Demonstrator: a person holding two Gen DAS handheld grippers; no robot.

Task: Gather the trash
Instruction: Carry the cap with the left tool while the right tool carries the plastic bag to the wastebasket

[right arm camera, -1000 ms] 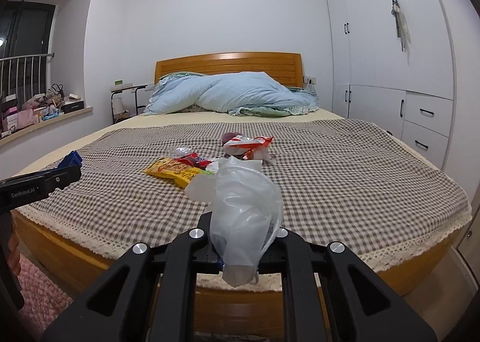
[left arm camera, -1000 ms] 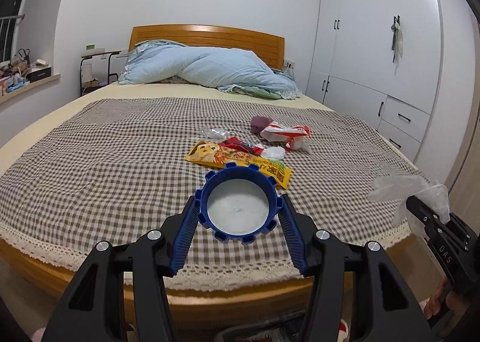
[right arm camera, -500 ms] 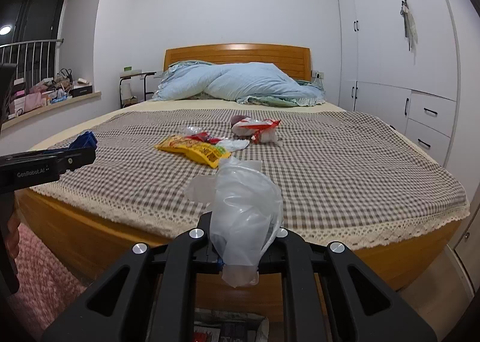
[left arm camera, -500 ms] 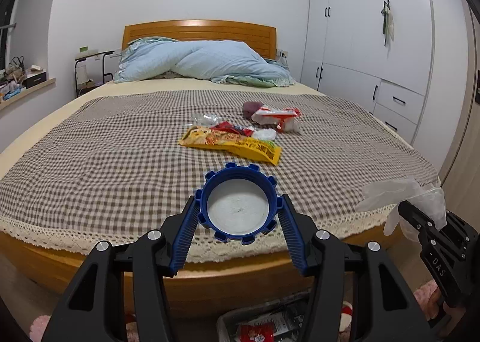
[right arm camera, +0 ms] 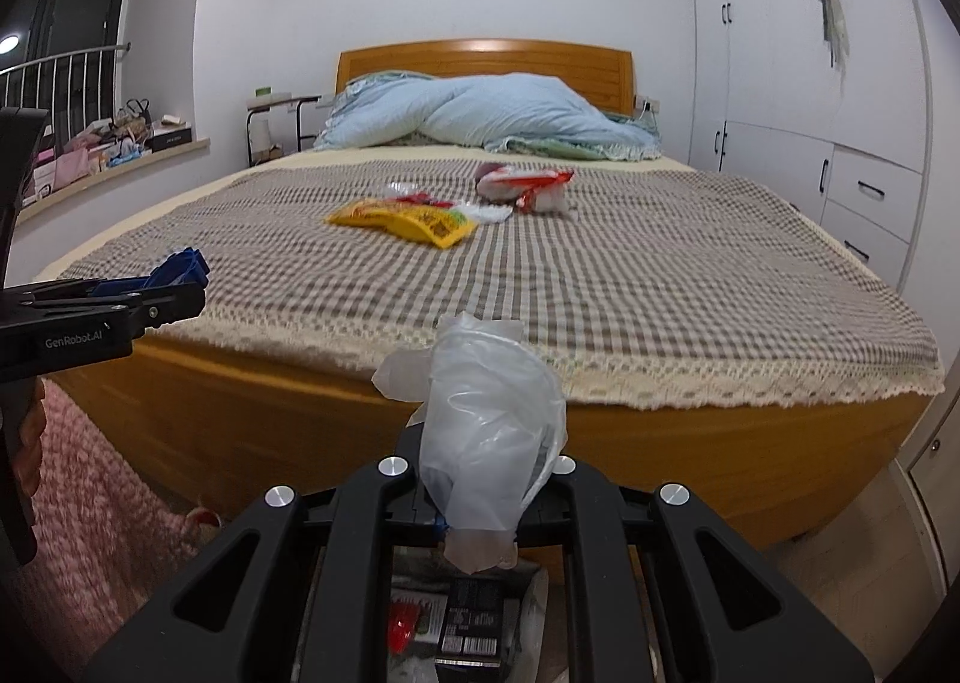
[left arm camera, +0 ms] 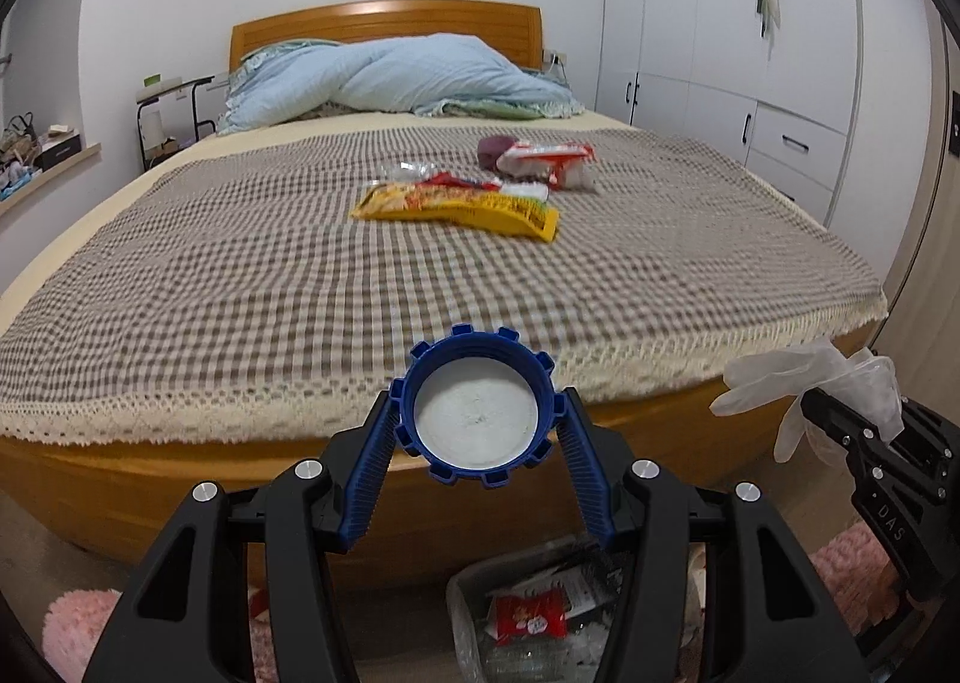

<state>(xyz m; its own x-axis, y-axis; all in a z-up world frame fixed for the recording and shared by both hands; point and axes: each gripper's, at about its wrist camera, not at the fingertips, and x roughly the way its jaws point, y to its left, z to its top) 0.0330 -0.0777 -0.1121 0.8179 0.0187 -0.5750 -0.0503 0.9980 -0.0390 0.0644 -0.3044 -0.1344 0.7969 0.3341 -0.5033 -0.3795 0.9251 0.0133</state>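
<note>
My left gripper [left arm camera: 477,440] is shut on a blue ribbed bottle cap [left arm camera: 477,413], held off the foot of the bed above a trash bin [left arm camera: 474,623] on the floor. My right gripper [right arm camera: 480,503] is shut on a clear plastic glove [right arm camera: 489,443], also above the bin [right arm camera: 456,629]; it shows at the right of the left wrist view [left arm camera: 834,413]. On the checked bedspread lie a yellow snack wrapper [left arm camera: 456,206], a red-and-white wrapper [left arm camera: 543,158], a small red wrapper [left arm camera: 447,179] and a clear scrap [left arm camera: 414,167].
The bin holds several wrappers. A pink fluffy rug [right arm camera: 90,491] lies on the floor to the left. The wooden bed frame [right arm camera: 600,455] stands just ahead. White wardrobes [left arm camera: 750,53] line the right wall. A blue duvet [right arm camera: 492,110] is heaped at the headboard.
Both grippers have pulled back from the bed and lowered, still holding the cap and glove. The trash bin has come into view below them.
</note>
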